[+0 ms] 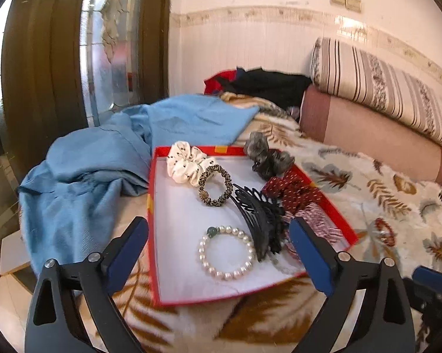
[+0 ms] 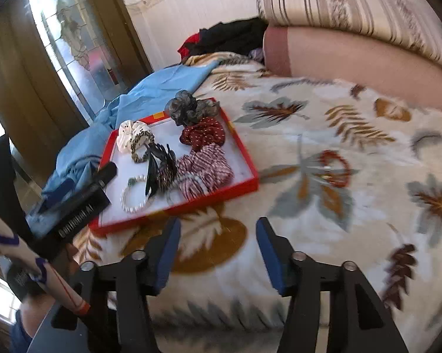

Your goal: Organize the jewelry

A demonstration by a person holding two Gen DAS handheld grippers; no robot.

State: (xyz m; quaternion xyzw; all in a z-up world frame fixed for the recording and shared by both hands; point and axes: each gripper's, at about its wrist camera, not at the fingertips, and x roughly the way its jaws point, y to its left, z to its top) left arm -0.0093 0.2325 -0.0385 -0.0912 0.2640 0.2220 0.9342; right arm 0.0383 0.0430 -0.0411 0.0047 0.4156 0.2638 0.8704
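Note:
A red tray [image 1: 152, 194] [image 2: 244, 147] with a white floor lies on the bed. In it are a pearl bracelet [image 1: 226, 252] [image 2: 132, 195], a black claw clip [image 1: 259, 214] [image 2: 157, 170], a leopard hair tie [image 1: 215, 186], a white scrunchie [image 1: 183, 164] [image 2: 127, 137], a grey scrunchie [image 1: 266, 154] [image 2: 188, 106], a dark red dotted scrunchie [image 1: 291, 189] [image 2: 204, 136] and a striped scrunchie [image 2: 209, 170]. A red bead bracelet [image 2: 334, 168] [image 1: 385, 231] lies on the blanket right of the tray. My left gripper [image 1: 218, 253] is open over the tray's near end, around the pearl bracelet. My right gripper [image 2: 218, 250] is open and empty above the blanket.
A blue cloth [image 1: 103, 158] [image 2: 150, 94] lies left of the tray. Dark and red clothes [image 1: 265, 85] and stacked bolsters [image 1: 382, 103] [image 2: 353, 38] lie at the back. A wooden door frame [image 1: 32, 88] stands at the left. The leaf-print blanket [image 2: 338, 235] covers the bed.

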